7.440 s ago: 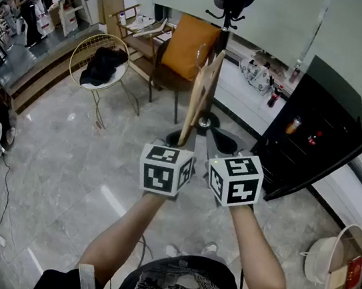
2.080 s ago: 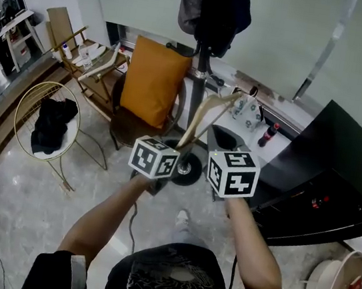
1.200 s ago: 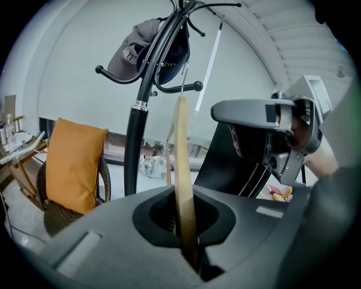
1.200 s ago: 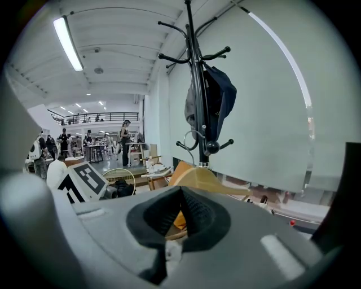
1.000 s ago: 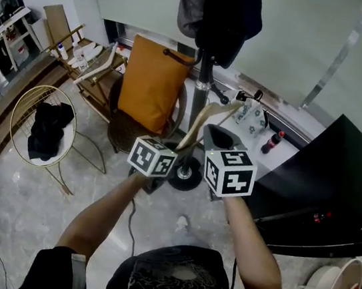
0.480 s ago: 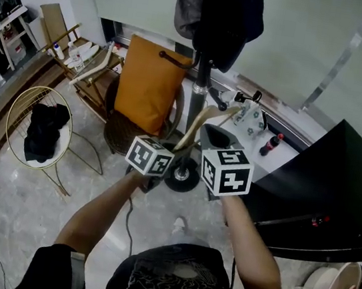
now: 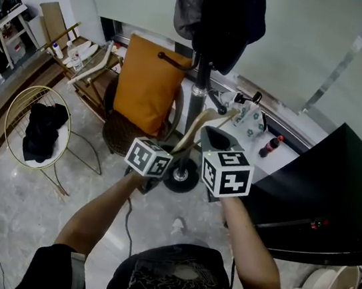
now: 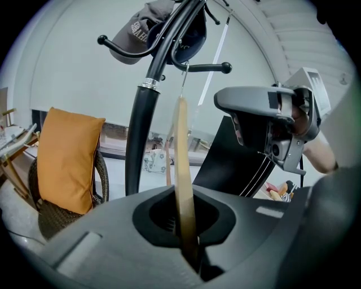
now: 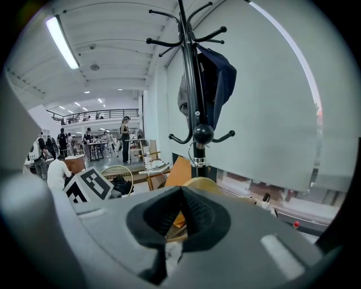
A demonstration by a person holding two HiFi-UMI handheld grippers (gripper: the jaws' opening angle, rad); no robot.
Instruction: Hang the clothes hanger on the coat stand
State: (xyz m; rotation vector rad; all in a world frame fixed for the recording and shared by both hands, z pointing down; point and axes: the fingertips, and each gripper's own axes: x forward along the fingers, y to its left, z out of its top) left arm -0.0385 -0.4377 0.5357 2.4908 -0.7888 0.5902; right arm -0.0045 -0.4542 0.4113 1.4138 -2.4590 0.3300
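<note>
Gripping one arm of the rigid, probably light wooden hanger (image 8: 181, 163), the left claw (image 8: 185, 228) holds it edge-on, hook (image 8: 184, 76) ahead near the coat stand (image 8: 138, 130); the right claw (image 9: 177, 217) sits closed alongside.

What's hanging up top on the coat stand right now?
A dark garment and a grey cap hang on the coat stand, covering the hooks that carry them. The topmost hooks stand bare.

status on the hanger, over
Left gripper shut on pale wooden clothes hanger. Right gripper jaws together, hold unclear. Hook beside lower peg of black coat stand, not seen hooked. Dark cap and jacket hang above.
</note>
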